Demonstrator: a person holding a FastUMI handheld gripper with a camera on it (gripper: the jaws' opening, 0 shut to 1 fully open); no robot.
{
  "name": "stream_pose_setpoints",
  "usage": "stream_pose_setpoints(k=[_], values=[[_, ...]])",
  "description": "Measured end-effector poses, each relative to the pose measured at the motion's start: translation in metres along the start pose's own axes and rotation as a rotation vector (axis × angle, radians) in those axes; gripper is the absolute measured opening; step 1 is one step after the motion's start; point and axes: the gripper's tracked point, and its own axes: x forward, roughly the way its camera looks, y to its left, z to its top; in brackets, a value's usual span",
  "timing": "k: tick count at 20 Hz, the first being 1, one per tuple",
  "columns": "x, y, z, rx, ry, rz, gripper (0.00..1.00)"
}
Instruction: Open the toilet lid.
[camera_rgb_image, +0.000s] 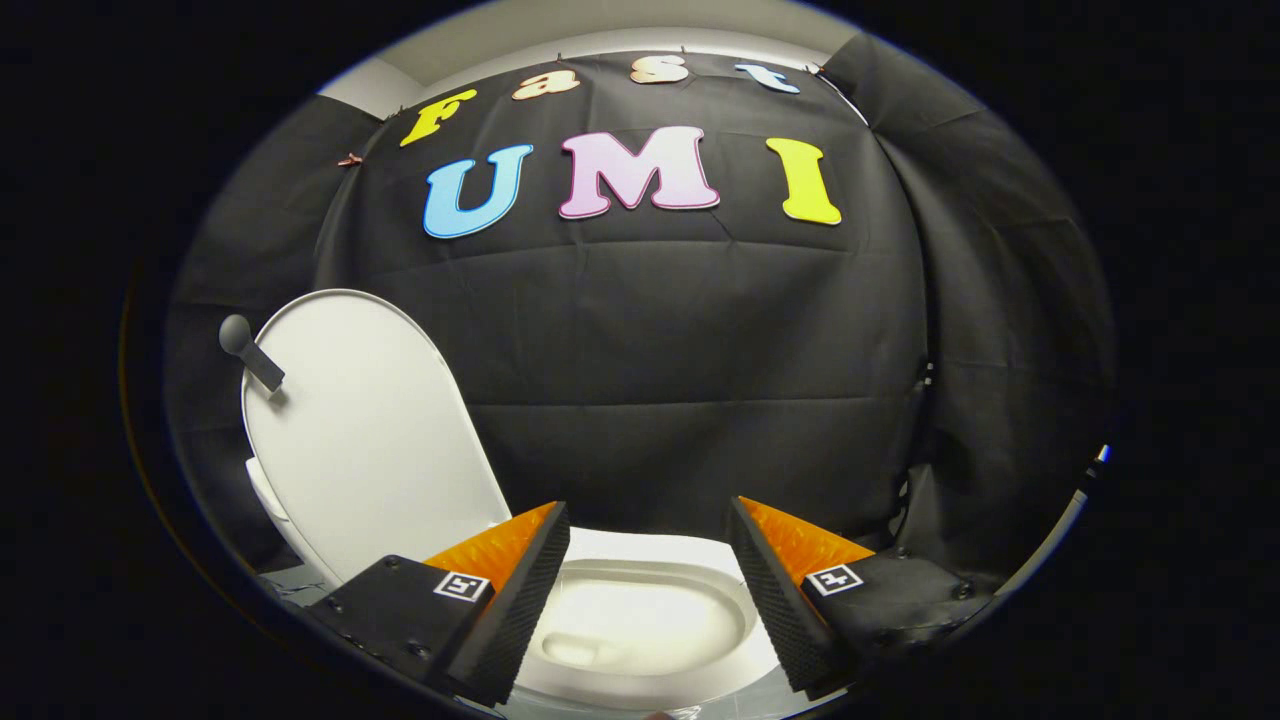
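Observation:
The white toilet lid (365, 430) stands raised, leaning back to the left of my fingers, with a grey knobbed handle (250, 352) sticking out from its upper left edge. Below and between my fingers lies the open toilet bowl (640, 625) with its white rim (650, 548). My gripper (650, 560) hovers above the bowl, open, with nothing between its fingers. The left finger (525, 590) sits just in front of the lid's lower edge, apart from it.
Black cloth (700, 350) forms the booth wall behind the toilet and wraps round on the right. A pale wall strip (600, 40) shows above the cloth. A grey pole or rail (1060, 530) runs at the far right.

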Motion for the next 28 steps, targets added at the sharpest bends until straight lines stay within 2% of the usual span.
stream_pose_setpoints(k=[28], values=[[0.0011,0.0006,-0.0065,-0.010,0.019,0.008,0.99]])
